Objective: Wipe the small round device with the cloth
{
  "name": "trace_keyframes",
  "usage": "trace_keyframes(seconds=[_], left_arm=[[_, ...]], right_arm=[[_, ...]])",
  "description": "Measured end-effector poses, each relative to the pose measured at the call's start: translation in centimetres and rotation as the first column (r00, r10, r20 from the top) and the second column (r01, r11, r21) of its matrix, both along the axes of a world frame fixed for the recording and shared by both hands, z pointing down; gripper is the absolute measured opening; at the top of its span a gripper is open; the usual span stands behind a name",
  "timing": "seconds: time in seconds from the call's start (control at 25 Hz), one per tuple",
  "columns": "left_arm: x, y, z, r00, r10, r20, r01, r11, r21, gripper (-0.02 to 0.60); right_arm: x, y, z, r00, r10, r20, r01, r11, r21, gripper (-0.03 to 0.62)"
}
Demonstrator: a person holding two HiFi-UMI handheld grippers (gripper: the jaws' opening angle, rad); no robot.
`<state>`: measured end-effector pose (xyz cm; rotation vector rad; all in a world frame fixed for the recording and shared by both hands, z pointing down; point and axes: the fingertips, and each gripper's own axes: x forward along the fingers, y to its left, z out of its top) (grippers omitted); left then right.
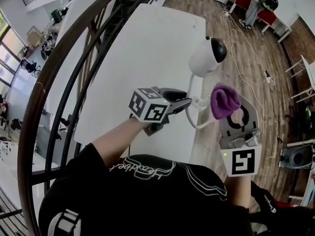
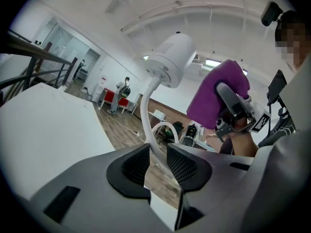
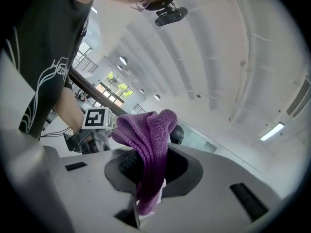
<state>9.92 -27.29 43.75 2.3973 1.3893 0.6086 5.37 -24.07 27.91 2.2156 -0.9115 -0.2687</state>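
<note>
**Device held off the bench's right edge, cloth close by**

The left tool point(image 1: 187, 103) has its jaws closed on the thin white neck point(image 1: 191, 90) of the small round device point(image 1: 206, 57). The device's white head, with its black dome, sits up by the right edge of the white bench point(image 1: 142, 58), towards the far corner. The right tool point(image 1: 231, 113) is clamped on the purple cloth point(image 1: 224, 101), which bunches out above the jaws. The cloth is just beside the neck and clear of the head.

The bench top is plain white. Right of it lies a wood-plank floor point(image 1: 231, 28) with a pale cable point(image 1: 246, 38) trailing across it. Red tables point(image 1: 266, 16) stand at the far side. A dark curved railing point(image 1: 54, 73) runs along the bench's left.
</note>
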Motion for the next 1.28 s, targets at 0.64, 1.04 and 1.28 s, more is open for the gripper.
trace_keyframes(seconds=[0.64, 1.04, 1.28], left_arm=[[0.3, -0.3, 0.4, 1.0, 0.017, 0.007, -0.017, 1.0, -0.019, 0.107], [0.1, -0.4, 0.4, 1.0, 0.025, 0.008, -0.025, 0.999, -0.024, 0.107], [0.1, -0.3, 0.2, 1.0, 0.028, 0.011, -0.028, 0.999, -0.031, 0.107]], right_arm=[[3.0, -4.4, -5.6, 0.946, 0.064, -0.319, -0.123, 0.978, -0.168, 0.058], [3.6, -6.5, -4.3, 0.942, 0.04, -0.335, -0.126, 0.963, -0.239, 0.058], [3.6, -7.2, -3.1, 0.947, 0.015, -0.322, -0.103, 0.961, -0.258, 0.058]])
